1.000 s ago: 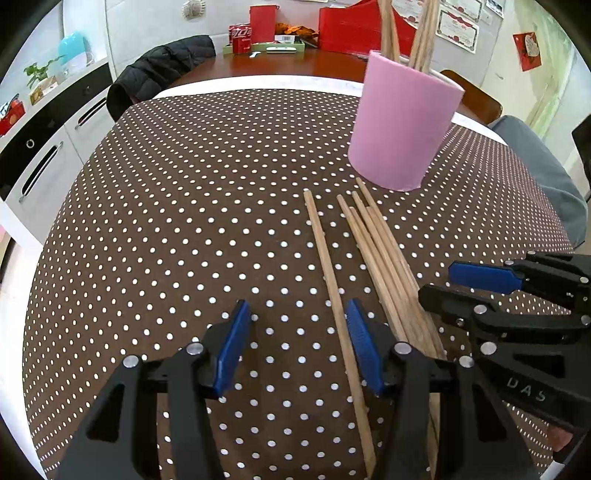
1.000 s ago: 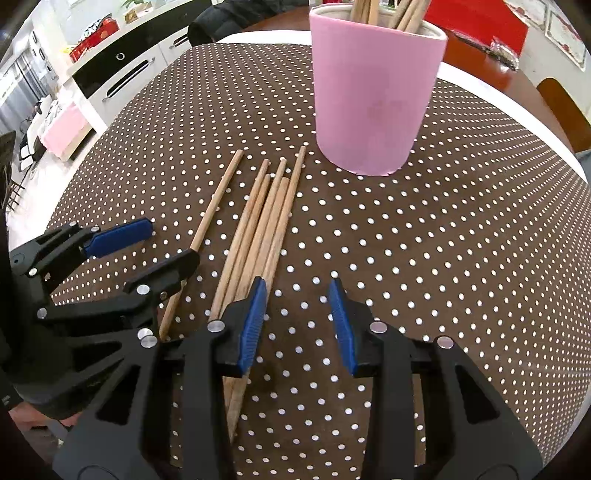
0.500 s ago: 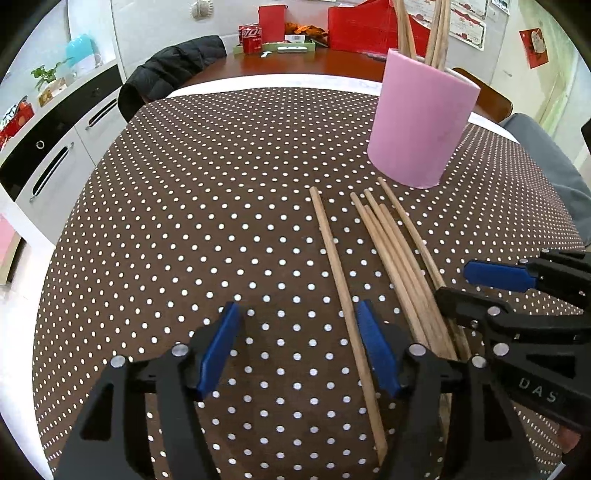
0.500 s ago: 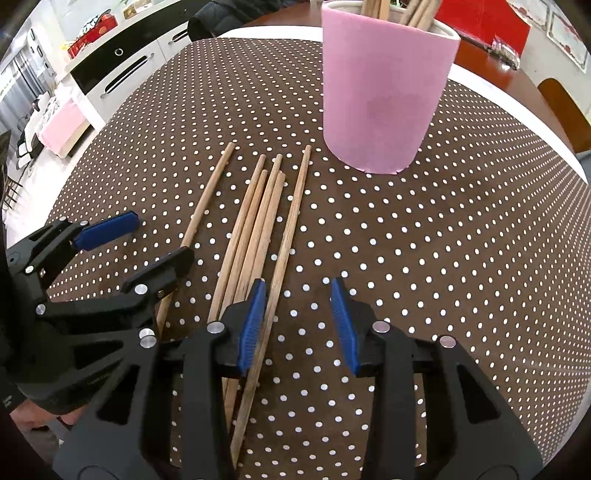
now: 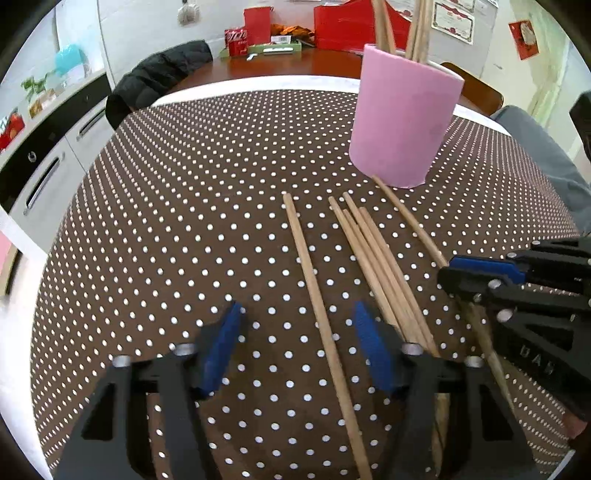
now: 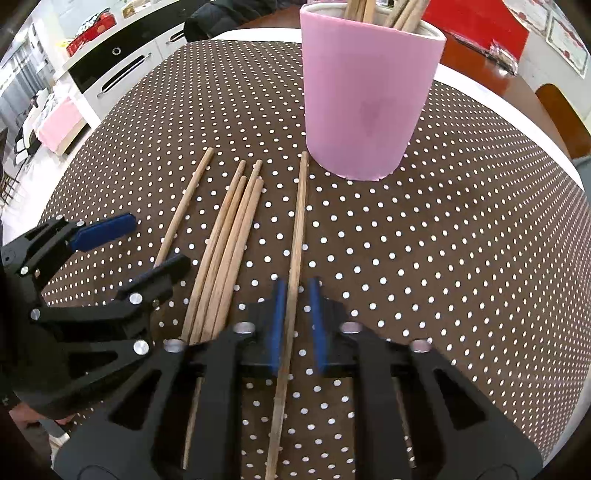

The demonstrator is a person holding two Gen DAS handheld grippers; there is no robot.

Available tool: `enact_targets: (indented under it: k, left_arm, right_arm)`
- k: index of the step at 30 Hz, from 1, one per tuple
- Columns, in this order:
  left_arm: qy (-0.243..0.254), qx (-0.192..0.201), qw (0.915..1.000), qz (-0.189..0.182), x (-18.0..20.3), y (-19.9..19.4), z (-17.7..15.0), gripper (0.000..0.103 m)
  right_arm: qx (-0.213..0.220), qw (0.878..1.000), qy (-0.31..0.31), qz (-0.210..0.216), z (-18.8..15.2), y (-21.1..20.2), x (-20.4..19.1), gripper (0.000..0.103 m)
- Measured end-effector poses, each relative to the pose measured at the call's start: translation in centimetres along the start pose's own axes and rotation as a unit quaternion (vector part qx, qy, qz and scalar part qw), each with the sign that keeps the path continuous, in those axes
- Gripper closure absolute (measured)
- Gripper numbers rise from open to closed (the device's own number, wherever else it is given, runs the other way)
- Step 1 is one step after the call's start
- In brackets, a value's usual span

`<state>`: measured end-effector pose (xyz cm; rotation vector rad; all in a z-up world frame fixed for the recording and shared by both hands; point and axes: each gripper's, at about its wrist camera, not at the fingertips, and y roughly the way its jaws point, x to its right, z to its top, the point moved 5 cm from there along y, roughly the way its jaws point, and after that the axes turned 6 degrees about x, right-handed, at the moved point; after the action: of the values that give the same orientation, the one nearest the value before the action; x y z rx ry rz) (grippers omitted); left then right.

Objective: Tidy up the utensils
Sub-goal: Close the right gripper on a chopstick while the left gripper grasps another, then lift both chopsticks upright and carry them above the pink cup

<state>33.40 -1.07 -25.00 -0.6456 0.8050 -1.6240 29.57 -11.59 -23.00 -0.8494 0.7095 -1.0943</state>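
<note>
Several wooden chopsticks lie on the brown polka-dot tablecloth [image 5: 177, 206] in front of a pink cup [image 5: 400, 122] that holds more chopsticks. My right gripper [image 6: 295, 325] has its blue pads closed around the rightmost chopstick [image 6: 299, 221], whose tip lies near the pink cup [image 6: 365, 107]. My left gripper [image 5: 295, 347] is open, straddling a lone chopstick [image 5: 314, 288] without touching it. A bundle of chopsticks [image 5: 376, 258] lies between the two grippers. The right gripper also shows in the left wrist view [image 5: 480, 273], and the left gripper shows in the right wrist view [image 6: 129, 247].
Black jackets [image 5: 159, 74] hang on chairs at the table's far edge. A wooden table behind carries red boxes [image 5: 347, 22] and a can [image 5: 236, 40]. White cabinets [image 5: 44, 147] stand at the left. A person's grey-clad leg [image 5: 535, 147] is at the right.
My right gripper has shifted left over the rightmost chopstick and closed its jaws on it. That chopstick has separated from the bundle. My left gripper stays open and has pulled back slightly.
</note>
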Motion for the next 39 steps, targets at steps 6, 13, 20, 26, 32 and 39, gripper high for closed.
enact_targets:
  k: [6,13,20,26,32,39]
  left_arm:
    - [-0.019,-0.007,0.9987,-0.046,-0.5,-0.2,0.1,0.097]
    - [-0.044,0.054,0.9946,-0.077,-1.2,-3.2,1.0,0.097]
    - [-0.069,0.161,0.9795,-0.099,-1.7,-8.2,3.8,0.097]
    - [-0.054,0.248,0.9609,-0.11,-1.0,-12.2,8.2,0.097]
    - [-0.035,0.33,0.9335,-0.135,0.5,-15.7,13.8,0.097]
    - [-0.022,0.399,0.8977,-0.185,2.5,-17.9,19.7,0.097]
  right_arm:
    - [0.014,0.998,0.031,0.045,-0.4,-0.5,1.1,0.097]
    - [0.08,0.991,0.053,0.093,-0.7,-4.1,2.0,0.097]
    - [0.192,0.971,0.058,0.128,0.8,-10.0,2.7,0.097]
    - [0.275,0.951,0.063,0.127,4.3,-14.5,3.6,0.097]
    - [0.328,0.936,0.063,0.11,8.8,-17.5,5.2,0.097]
    - [0.362,0.925,0.06,0.095,12.0,-20.5,7.0,0.097]
